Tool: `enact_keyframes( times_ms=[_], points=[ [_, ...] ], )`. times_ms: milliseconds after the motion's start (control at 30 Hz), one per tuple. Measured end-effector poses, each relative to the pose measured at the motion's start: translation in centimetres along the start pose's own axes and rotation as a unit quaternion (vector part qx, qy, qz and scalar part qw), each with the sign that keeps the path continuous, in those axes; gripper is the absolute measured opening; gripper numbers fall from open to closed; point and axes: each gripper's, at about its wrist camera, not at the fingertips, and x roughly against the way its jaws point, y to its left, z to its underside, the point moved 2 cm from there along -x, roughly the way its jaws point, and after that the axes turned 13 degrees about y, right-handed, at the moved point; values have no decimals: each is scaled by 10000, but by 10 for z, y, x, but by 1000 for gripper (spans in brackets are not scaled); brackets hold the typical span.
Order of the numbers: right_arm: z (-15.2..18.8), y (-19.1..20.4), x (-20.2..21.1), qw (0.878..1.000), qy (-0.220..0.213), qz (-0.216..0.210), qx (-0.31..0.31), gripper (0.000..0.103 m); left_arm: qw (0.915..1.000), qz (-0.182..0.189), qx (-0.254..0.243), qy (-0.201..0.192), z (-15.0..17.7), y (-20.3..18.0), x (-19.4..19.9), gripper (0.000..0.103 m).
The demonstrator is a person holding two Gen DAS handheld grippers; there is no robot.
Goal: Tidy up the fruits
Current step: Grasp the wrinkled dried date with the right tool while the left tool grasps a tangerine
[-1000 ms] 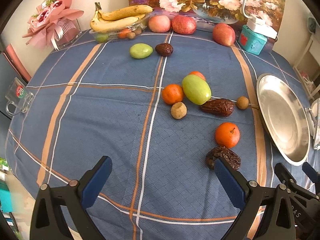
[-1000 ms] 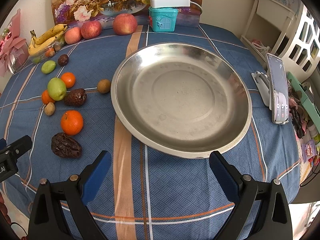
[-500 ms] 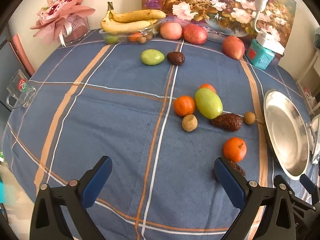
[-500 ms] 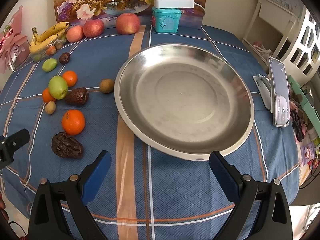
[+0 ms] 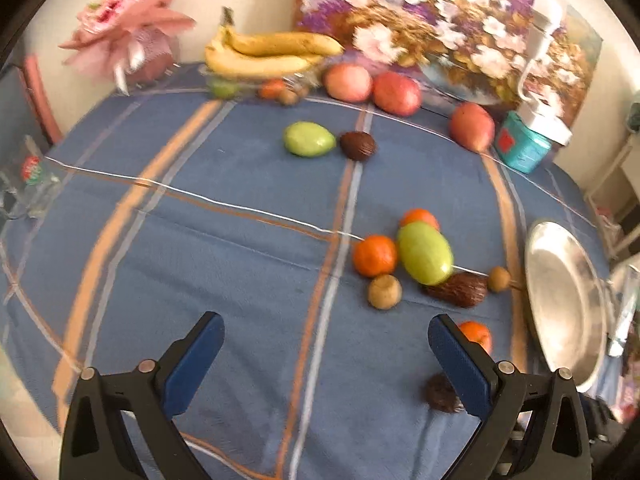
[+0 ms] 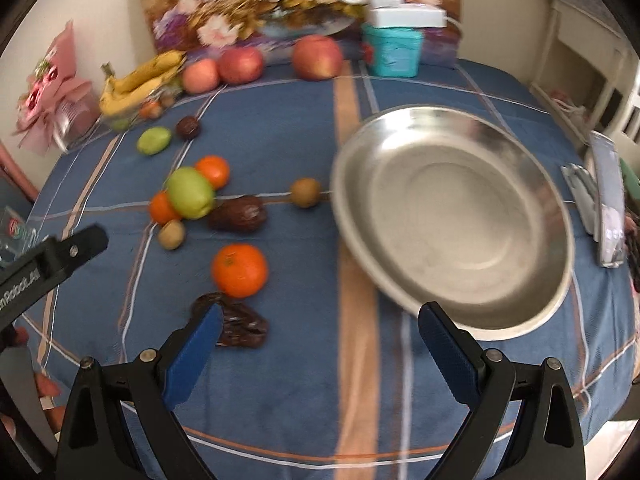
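Note:
A round steel plate [image 6: 452, 240] lies on the blue cloth; it also shows at the right of the left wrist view [image 5: 568, 300]. Loose fruit lies to its left: a large green mango [image 6: 190, 192], oranges [image 6: 239, 270], a dark date [image 6: 240, 214], a small brown fruit [image 6: 306, 192] and a wrinkled dark date [image 6: 240, 328] by my right gripper's left finger. My right gripper [image 6: 320, 344] is open and empty, above the cloth between that date and the plate. My left gripper [image 5: 326, 354] is open and empty, near the same cluster [image 5: 424, 252].
Bananas [image 5: 264, 54], apples [image 5: 396, 92], a small green fruit [image 5: 308, 138] and a dark fruit [image 5: 358, 145] lie at the back. A teal box [image 5: 524, 148] stands back right, a glass mug [image 5: 28, 192] at the left edge, a phone [image 6: 608, 208] right of the plate.
Both views have swung. The right gripper has turned left, so the fruit cluster now sits nearer its centre and the wrinkled date is at its left finger. The left gripper shifted left and forward.

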Motion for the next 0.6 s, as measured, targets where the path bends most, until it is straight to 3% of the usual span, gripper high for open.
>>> enact_keyframes(
  times_ms=[167,467,600],
  points=[
    [-2,22,-13,9996,178,-106,212,98,9999,-111,14,-87,1,-1,2,103],
    [-3,44,-36,9976,516,-102,451,97,9984,-255,284,413,6,9,-19,102],
    [-1,50,-41,9970,570,-95,517,80,9975,-295,400,507,9,15,-22,102]
  ],
)
